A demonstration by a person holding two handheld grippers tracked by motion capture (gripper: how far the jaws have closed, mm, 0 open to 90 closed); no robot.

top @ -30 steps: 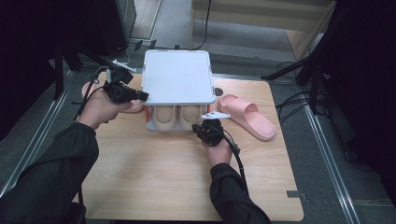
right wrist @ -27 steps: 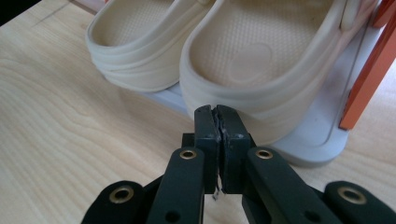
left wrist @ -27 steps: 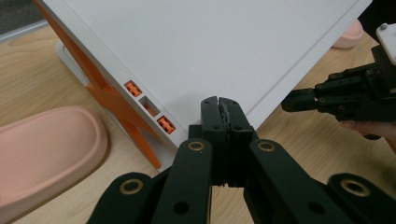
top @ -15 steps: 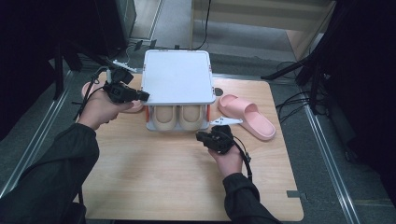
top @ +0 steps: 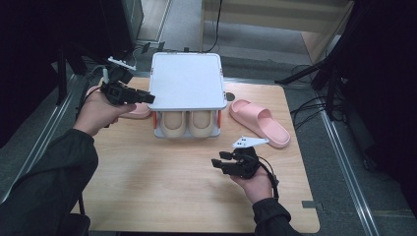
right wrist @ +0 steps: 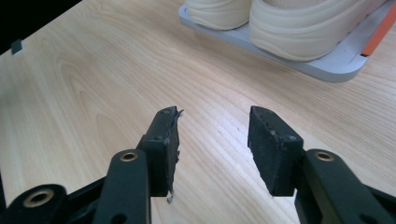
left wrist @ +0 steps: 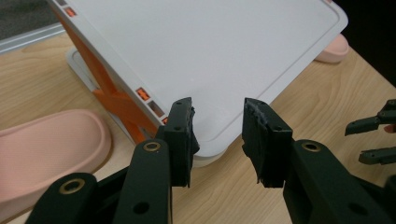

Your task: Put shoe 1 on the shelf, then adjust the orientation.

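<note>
Two grippers: both stand part open with nothing between the jaws; each has just been opening.

High view, rack: a small white shoe rack (top: 186, 81) stands at the far middle of the wooden table (top: 147, 182), with a beige pair of shoes (top: 187, 123) on its lower shelf.
High view, slippers: one pink slipper (top: 260, 120) lies right of the rack; a second pink slipper (top: 134, 110) lies at its left, partly hidden by the hand.
High view, left gripper (top: 142, 97): held at the rack's left edge, tips just beside the top shelf.
High view, right gripper (top: 220, 161): low over bare table, near side, well apart from the rack, pointing left.

Left gripper view, jaws: apart and empty; the corner of the white top shelf (left wrist: 210, 60) sits just beyond them, not pinched. The slipper at the left (left wrist: 46, 144) lies beside the orange side strut (left wrist: 116, 100).

Right gripper view, jaws: apart and empty above the wood; the shoes (right wrist: 299, 28) rest on the grey lower tray (right wrist: 327, 65) farther off.

Step in hand: judging by the beige pair on the shelf and both claws empty, a placing looks finished and both hands are free.
Next move: probably a pink slipper; the right claw would need to swing right and far to reach the one beside the rack, then close on its edge.
</note>
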